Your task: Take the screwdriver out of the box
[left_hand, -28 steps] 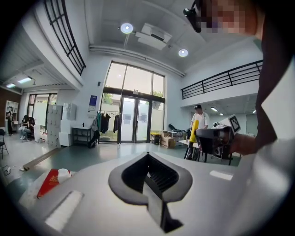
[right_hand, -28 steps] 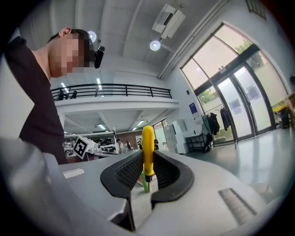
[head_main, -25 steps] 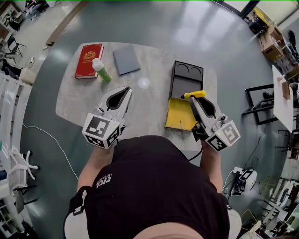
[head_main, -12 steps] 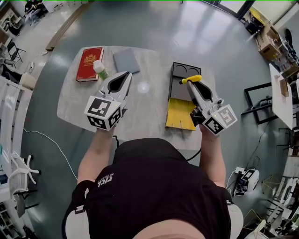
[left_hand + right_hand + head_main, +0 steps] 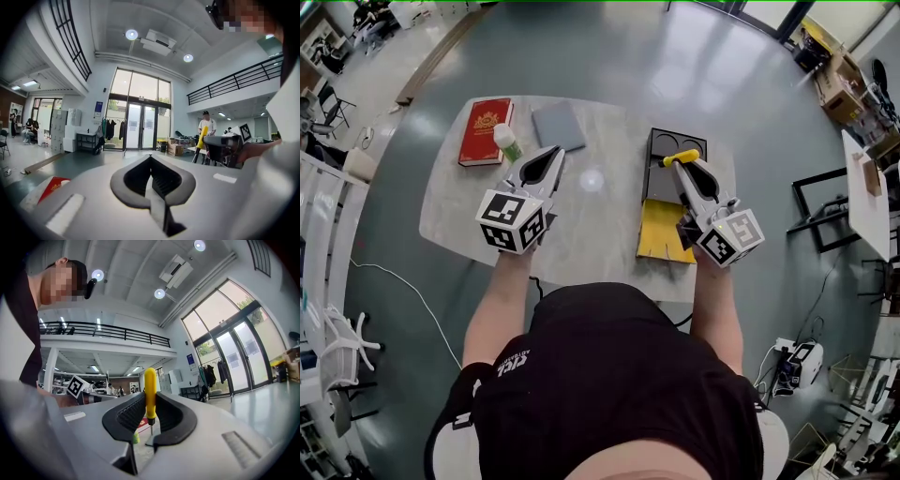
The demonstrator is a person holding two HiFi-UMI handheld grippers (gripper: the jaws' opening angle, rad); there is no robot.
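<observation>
**Grip.** The right gripper (image 5: pixel 680 165) has its jaws partly closed, with both pads pressed on the yellow handle of the screwdriver (image 5: pixel 149 385). The left gripper (image 5: pixel 150 157) has its jaws closed together with nothing between them.

**Position of the tool.** In the head view the screwdriver sits at the right gripper's tip, over the far part of the black box (image 5: pixel 661 183). That view does not settle how high above the box it is. In the right gripper view only table shows below the shaft tip, so I judge it clear of the box, or nearly so.

**Governing relation.** The tool's long axis runs across the gripper's own line, not along it. In the right gripper view the handle rises above the jaws and the metal shaft points down. The right hand alone carries it. The left gripper is well apart on the other side, just beside the bottle (image 5: pixel 507 143). Bare table (image 5: pixel 600 234) lies between the 2 grippers, which I judge the likely place to set the tool down.

**Count.**
- 1 screwdriver
- 1 box, with 1 yellow flap (image 5: pixel 664 234) at its near end
- 1 red book (image 5: pixel 485 131)
- 1 grey pad (image 5: pixel 559 126)
- 1 bottle
- 2 grippers
- 1 table
</observation>
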